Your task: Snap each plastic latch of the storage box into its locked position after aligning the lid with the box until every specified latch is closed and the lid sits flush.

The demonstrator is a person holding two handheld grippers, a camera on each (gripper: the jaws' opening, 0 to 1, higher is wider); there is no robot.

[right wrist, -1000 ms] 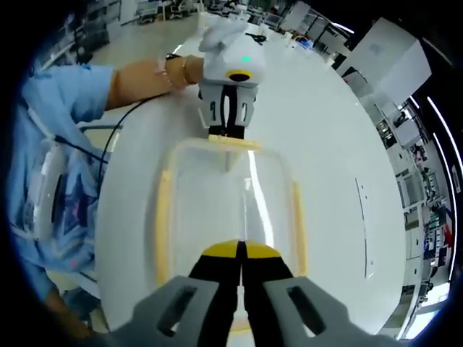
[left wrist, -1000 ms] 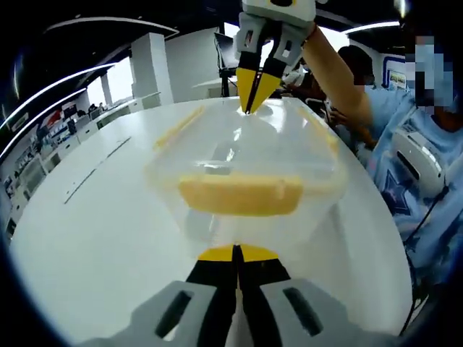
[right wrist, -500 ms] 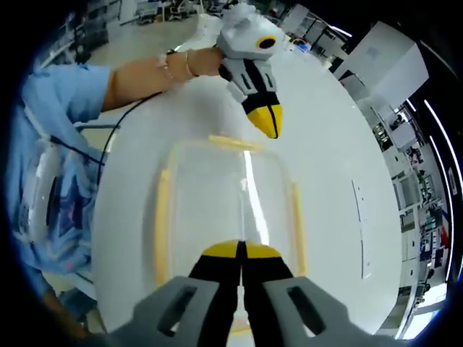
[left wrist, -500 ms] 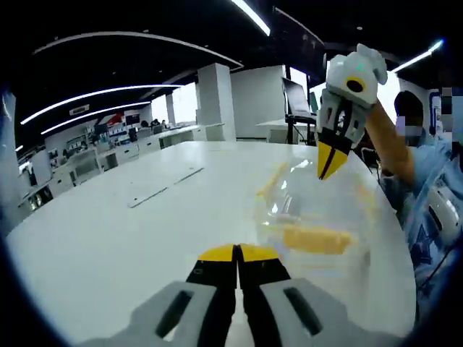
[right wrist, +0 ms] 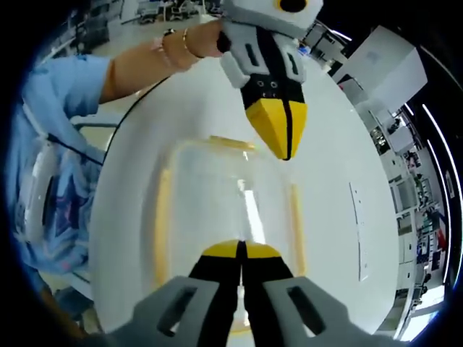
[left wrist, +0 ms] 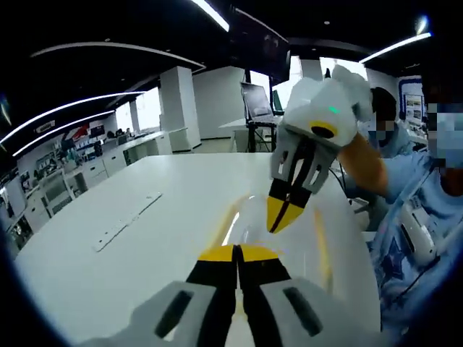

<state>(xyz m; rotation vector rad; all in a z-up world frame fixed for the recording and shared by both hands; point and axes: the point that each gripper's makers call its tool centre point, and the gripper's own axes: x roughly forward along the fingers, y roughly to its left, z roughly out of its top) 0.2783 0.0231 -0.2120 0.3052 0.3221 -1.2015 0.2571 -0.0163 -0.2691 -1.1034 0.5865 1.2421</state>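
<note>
One clear plastic storage box with a transparent lid (right wrist: 228, 217) is present, and two hand-held grippers with yellow-tipped black jaws. Three yellow latches are countable on the box in the right gripper view: one on the far edge (right wrist: 231, 142), one along the left side (right wrist: 161, 228) and one along the right side (right wrist: 296, 220). The near edge is hidden behind the right gripper (right wrist: 239, 251), so a fourth latch cannot be confirmed.

The box rests on a large white round-edged table (right wrist: 340, 181). A pale flat strip (left wrist: 129, 219) lies on the tabletop well apart from the box. The room is an open office with white columns, ceiling light strips and rows of desks. A person in a light blue shirt (right wrist: 54, 108) stands beside the table.

The box is see-through, rectangular with rounded corners, and the lid lies on top of it. In the left gripper view its yellow edges appear blurred beyond the left gripper (left wrist: 236, 253).

Both grippers have their jaws pressed together, holding nothing. The left gripper hovers above the far end of the box in the right gripper view, tips pointing downward.
</note>
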